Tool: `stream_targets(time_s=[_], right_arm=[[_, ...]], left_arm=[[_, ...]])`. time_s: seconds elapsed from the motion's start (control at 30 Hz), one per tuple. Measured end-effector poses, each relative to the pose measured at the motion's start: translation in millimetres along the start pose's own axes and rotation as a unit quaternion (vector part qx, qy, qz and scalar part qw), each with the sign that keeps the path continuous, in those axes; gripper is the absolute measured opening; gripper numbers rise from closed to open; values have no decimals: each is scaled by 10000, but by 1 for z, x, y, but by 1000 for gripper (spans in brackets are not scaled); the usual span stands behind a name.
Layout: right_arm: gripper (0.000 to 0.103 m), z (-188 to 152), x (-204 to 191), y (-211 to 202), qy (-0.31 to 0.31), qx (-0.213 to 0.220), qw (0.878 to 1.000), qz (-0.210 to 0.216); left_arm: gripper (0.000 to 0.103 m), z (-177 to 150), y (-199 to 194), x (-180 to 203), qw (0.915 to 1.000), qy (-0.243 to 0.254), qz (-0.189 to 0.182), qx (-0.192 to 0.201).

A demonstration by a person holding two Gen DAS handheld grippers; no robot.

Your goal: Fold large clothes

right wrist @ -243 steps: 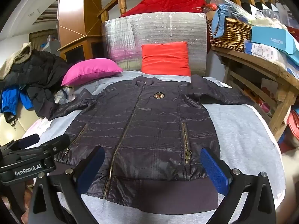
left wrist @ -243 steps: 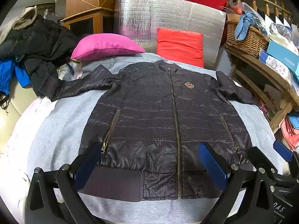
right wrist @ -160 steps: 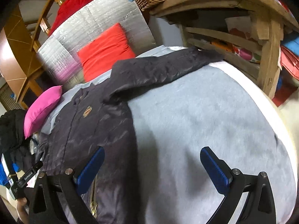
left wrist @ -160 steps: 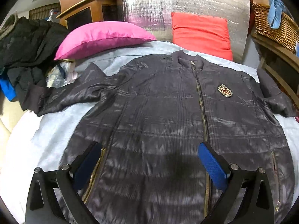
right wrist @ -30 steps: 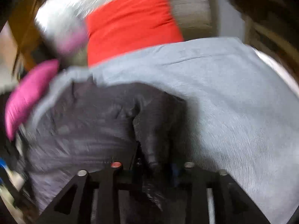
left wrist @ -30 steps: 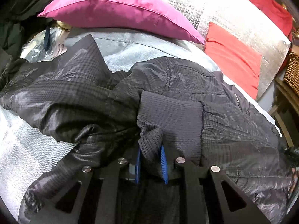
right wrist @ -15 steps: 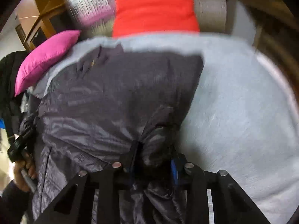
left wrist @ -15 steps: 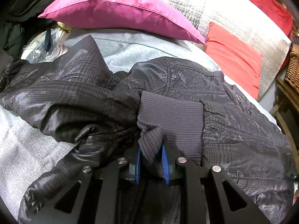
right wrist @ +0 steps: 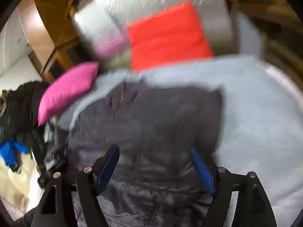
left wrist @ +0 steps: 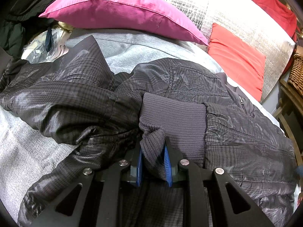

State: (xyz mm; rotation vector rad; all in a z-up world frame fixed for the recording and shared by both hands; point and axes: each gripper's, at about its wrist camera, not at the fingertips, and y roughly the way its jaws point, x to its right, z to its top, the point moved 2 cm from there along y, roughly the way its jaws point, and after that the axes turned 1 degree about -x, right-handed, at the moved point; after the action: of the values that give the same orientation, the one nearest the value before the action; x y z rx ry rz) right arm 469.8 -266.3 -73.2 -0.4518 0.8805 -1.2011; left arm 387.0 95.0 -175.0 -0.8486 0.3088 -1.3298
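No text, label, brand, number or sign can be read in either wrist view. The dark jacket [left wrist: 236, 124] shows only its check weave and ribbed knit, with no lettering on the parts that face the left camera. In the right wrist view motion blur smears the jacket [right wrist: 161, 117]; a small pale mark near its collar cannot be made out as writing. The pink cushion [left wrist: 117, 9] and the red cushion [left wrist: 236, 60] are plain.
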Motion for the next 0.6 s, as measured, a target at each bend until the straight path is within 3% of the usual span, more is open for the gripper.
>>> stream_targets(time_s=[0.03, 0.07, 0.1, 0.13, 0.2, 0.27, 0.33, 0.4, 0.47, 0.53, 0.57, 0.6], right_arm=[[80, -8, 10, 27, 161, -398, 9990, -143], [78, -17, 19, 38, 362, -429, 9983, -178], [78, -15, 11, 26, 305, -107, 9988, -363], [79, -10, 2, 19, 293, -55, 9988, -399], [79, -6, -28, -11, 39, 389, 9992, -97], [90, -16, -52, -33, -182, 833, 9960, -247], [91, -31, -71, -34, -495, 811, 9953, -164], [91, -53, -85, -17, -870, 580, 9931, -530], [91, -69, -87, -12, -961, 410, 9920, -707], [91, -75, -98, -18, -906, 524, 9933, -496], [91, -78, -103, -21, -954, 585, 9926, -477], [91, -80, -110, -25, -1067, 648, 9911, -473]], left_arm=[[27, 0, 0, 1, 10000, 15, -54, 0], [27, 0, 0, 2, 10000, 33, -39, -6], [27, 1, 0, 2, 10000, 28, -38, -9], [27, 1, 1, 2, 10000, 23, -41, -22], [27, 2, 1, 2, 10000, 30, -62, -21], [28, 3, 1, 3, 10000, 22, -74, -34], [32, 5, -2, 1, 9999, -36, -114, -97], [52, 9, -12, 3, 9988, 127, -82, -465], [68, 16, -35, -4, 9970, 34, -325, -709], [79, 27, -76, -26, 9967, -123, -720, -357], [87, 30, -87, -35, 9974, -125, -680, -221], [88, 33, -102, -53, 9986, -158, -504, -27]])
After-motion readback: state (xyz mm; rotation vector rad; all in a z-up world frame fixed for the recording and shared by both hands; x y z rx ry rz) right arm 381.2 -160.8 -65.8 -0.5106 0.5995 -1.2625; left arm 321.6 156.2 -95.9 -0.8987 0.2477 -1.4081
